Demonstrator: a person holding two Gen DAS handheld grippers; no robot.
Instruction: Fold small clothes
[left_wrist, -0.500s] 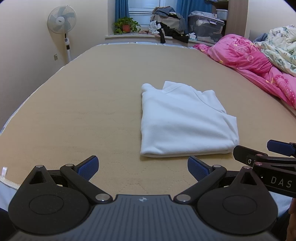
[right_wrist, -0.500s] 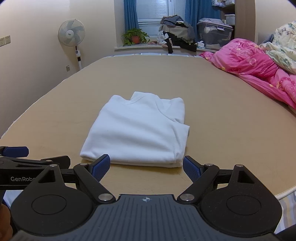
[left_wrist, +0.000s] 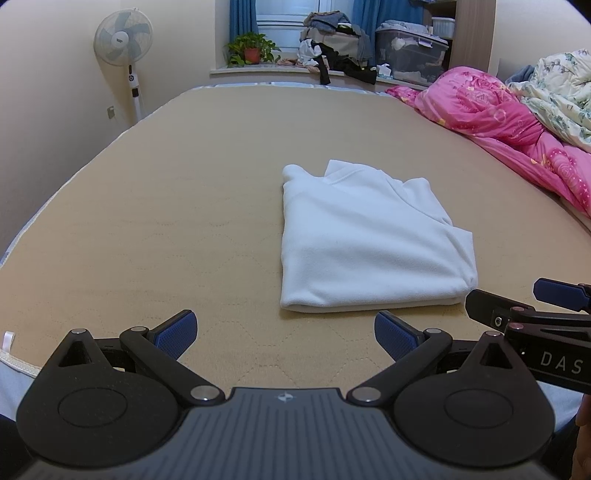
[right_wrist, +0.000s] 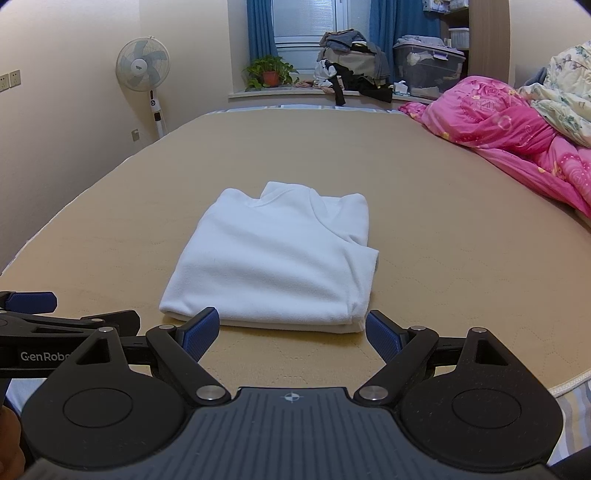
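A white garment (left_wrist: 365, 240) lies folded into a neat rectangle on the tan mattress (left_wrist: 166, 221); it also shows in the right wrist view (right_wrist: 280, 258). My left gripper (left_wrist: 284, 334) is open and empty, just short of the garment's near edge and a little to its left. My right gripper (right_wrist: 291, 332) is open and empty, right at the garment's near edge. The right gripper also shows at the right edge of the left wrist view (left_wrist: 524, 314), and the left gripper shows at the left edge of the right wrist view (right_wrist: 55, 317).
A pink quilt (left_wrist: 517, 133) and a floral duvet (left_wrist: 557, 92) are heaped along the bed's right side. A standing fan (left_wrist: 125, 48), a potted plant (left_wrist: 253, 50), piled clothes (left_wrist: 332, 44) and a storage bin (left_wrist: 410, 55) line the far wall. The mattress edge (right_wrist: 569, 384) runs near me.
Both grippers have shifted very slightly; the folded garment has not moved.
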